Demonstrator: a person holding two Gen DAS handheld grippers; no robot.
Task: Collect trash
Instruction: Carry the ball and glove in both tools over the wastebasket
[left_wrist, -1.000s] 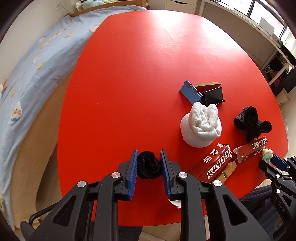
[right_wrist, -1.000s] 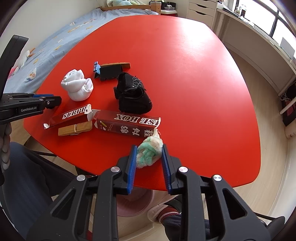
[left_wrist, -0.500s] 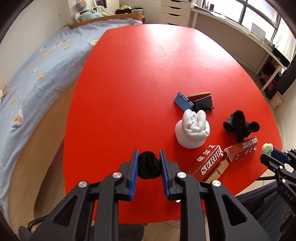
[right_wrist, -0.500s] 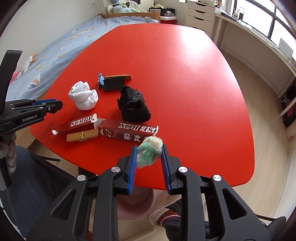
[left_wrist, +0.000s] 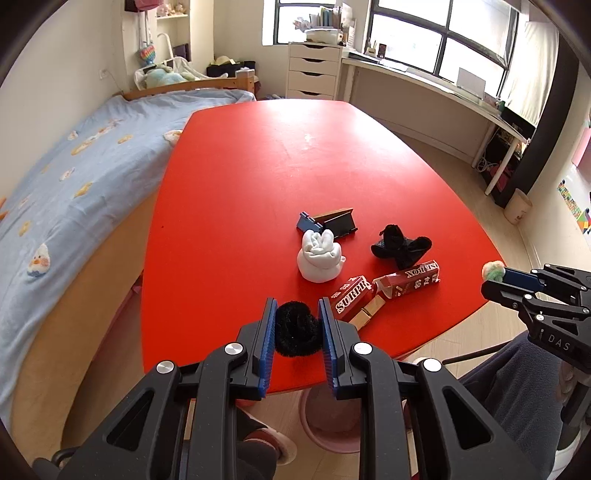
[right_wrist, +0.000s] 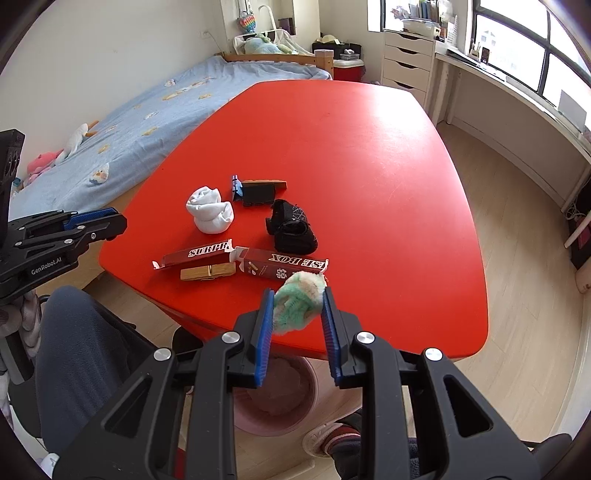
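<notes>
Tabletop solid red. Fuzzy ball black; other fuzzy ball mint green and cream. Rolled sock white, second sock black. Torn box dark red, white lettering. Clothespin tan wood. Bin pink. Bedspread light blue with duck print. Hand-held gripper pads blue.

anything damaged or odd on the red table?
Yes. The red carton is torn in two: one piece reading SURPR and another reading ISE BOX lie end to end near the table's front edge, ragged white edges facing. A wooden clothespin lies against the first piece. Nothing spilled.
</notes>
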